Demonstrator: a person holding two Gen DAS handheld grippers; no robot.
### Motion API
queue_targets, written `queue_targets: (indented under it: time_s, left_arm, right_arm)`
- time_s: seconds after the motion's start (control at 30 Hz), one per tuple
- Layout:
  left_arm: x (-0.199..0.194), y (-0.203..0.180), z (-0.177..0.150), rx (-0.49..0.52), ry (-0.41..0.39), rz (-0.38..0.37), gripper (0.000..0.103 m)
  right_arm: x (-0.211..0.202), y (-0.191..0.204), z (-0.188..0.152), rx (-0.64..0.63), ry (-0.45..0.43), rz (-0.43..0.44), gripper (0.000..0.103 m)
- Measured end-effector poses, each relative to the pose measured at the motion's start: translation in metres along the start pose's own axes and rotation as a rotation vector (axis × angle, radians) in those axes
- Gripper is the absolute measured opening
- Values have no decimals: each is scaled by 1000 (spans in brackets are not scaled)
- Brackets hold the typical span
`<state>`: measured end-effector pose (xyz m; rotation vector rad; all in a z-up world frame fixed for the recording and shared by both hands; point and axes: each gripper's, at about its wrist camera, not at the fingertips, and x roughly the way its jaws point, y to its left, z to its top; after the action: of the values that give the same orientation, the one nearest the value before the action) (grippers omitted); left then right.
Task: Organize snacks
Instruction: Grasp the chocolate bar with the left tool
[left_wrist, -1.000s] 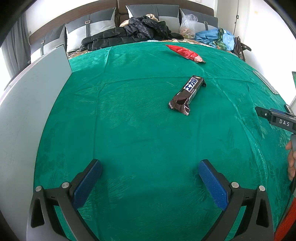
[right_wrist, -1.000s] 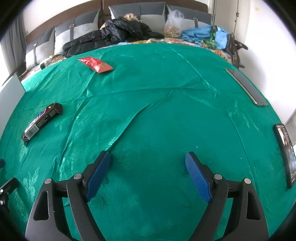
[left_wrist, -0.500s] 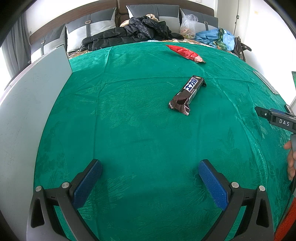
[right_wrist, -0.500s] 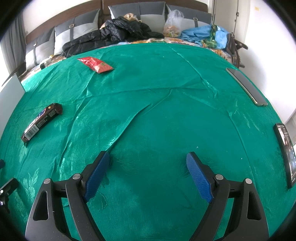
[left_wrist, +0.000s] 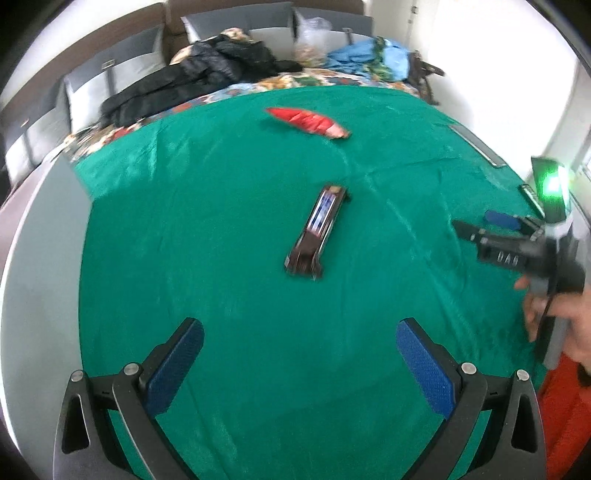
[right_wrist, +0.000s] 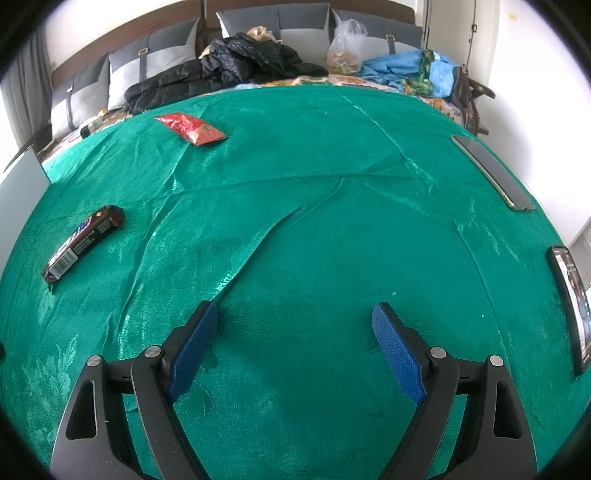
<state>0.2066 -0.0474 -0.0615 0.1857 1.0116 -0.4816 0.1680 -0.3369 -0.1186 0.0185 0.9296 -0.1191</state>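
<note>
A dark brown chocolate bar (left_wrist: 317, 230) lies on the green cloth ahead of my left gripper (left_wrist: 300, 334), which is open and empty. The bar also shows at the left of the right wrist view (right_wrist: 84, 242). A red snack packet (left_wrist: 308, 122) lies farther back; it also shows in the right wrist view (right_wrist: 190, 129). My right gripper (right_wrist: 291, 319) is open and empty above bare cloth. The right gripper's body (left_wrist: 517, 251), held in a hand, shows at the right of the left wrist view.
A grey board (left_wrist: 40, 251) stands along the left edge of the table. Two phones lie at the right edge (right_wrist: 491, 171) (right_wrist: 570, 306). Behind the table are a dark jacket (right_wrist: 229, 62), a plastic bag (right_wrist: 345, 48) and blue cloth (right_wrist: 410, 70).
The left wrist view has shifted and blurred: the chocolate bar and red packet now sit lower and more central, and the right gripper's body shows further in at the right. The right gripper has barely moved.
</note>
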Motion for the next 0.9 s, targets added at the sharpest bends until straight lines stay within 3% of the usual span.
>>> queue_targets:
  time_s: [0.17,0.33,0.37,0.4,0.43,0.47,0.5,0.53,0.6,0.7,0.8,0.9]
  left_arm:
    - [26,-3,36,57,56,-27,103]
    - [60,-16,52,104,103,-12,99]
    - [65,-15,54,95,107,-4,96]
    - [69,-12,53,81,111,1,83]
    - [73,-8,53,54,119,-2,64]
    - [75,-4,52,29,120,-2,58]
    - [73,0,50,14,90,4,40]
    - [73,3,49,-1,86,-7,30]
    - [71,9,46,-20,75,8,21]
    - [63,22,35,-53,59,88,20]
    - [52,45,21,-156,51,159,20]
    - [41,70,3,-281,44,178,20]
  right_arm:
    - [0,0,0,0,0,0,88]
    - [0,0,0,0,0,1,88]
    - [0,0,0,0,0,1,88]
    - [0,0,0,0,-1,1,88]
    - [0,0,0,0,-1,1,88]
    - [0,0,0,0,-1,1,88]
    - [0,0,0,1,-1,1,88]
    - [0,0,0,1,-1,1,88]
    - [0,0,0,1,-1,1,88]
    - [0,0,0,1,-1,1,88]
    - [0,0,0,1,-1,1,88]
    - [0,0,0,1,-1,1,88]
